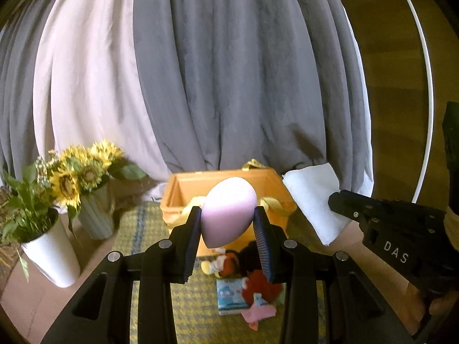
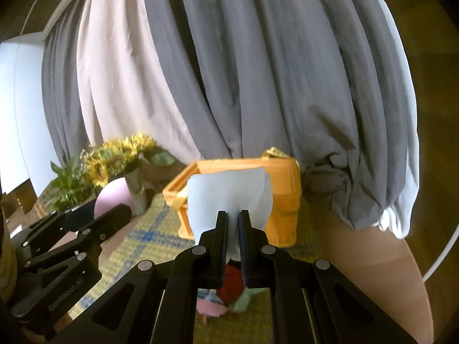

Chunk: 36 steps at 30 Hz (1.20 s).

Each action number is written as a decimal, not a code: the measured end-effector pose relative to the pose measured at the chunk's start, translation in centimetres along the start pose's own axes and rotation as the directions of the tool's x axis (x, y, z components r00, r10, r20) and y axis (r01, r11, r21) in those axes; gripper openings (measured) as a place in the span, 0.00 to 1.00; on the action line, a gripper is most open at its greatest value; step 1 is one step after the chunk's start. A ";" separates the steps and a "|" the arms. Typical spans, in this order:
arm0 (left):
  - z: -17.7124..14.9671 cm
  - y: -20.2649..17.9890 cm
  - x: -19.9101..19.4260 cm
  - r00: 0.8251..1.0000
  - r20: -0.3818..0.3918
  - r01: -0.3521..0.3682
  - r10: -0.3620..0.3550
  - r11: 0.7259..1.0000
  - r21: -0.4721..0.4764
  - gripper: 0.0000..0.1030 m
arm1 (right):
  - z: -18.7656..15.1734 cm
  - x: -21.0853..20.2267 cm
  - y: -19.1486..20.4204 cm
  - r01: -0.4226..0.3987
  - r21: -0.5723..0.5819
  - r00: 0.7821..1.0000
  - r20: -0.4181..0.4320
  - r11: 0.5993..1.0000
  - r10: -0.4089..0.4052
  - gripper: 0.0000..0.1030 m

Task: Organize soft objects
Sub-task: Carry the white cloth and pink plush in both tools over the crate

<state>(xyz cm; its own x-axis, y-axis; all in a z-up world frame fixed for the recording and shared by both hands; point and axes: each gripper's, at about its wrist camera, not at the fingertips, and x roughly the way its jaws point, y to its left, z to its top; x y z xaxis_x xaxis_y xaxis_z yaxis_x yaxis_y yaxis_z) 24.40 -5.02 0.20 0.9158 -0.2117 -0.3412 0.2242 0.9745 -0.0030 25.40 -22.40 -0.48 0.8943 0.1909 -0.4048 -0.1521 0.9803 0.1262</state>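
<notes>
Left tool [image 1: 226,218] clamps pink egg-shaped sponge [image 1: 229,212], raised before orange box [image 1: 282,197]. Right tool [image 2: 233,216] pinched tight on white cloth [image 2: 226,192], also in front of that box.

Pink sponge [image 1: 229,212], orange box [image 1: 183,197]

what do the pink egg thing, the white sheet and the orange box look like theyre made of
Pink egg: likely soft foam or sponge, matte and smooth, with no shine; the left gripper clamps it.
White sheet: thin cloth or paper towel, matte; it curls limply above the right gripper pinching it.
Orange box: looks like rigid moulded plastic, faintly glossy, with a stepped rim; hard to confirm.
</notes>
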 end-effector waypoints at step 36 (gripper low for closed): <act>6.0 1.5 8.2 0.992 0.109 0.063 -0.068 0.997 0.045 0.35 | 6.6 4.7 0.0 0.078 -0.016 0.980 0.182 0.997 -0.074 0.09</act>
<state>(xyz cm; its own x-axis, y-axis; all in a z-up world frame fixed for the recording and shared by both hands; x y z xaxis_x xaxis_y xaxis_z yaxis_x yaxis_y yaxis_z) 34.21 -5.78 3.01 0.9294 -0.2841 -0.2355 0.2964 0.9549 0.0181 32.37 -21.85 3.60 0.9648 0.1052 -0.2411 -0.0885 0.9929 0.0794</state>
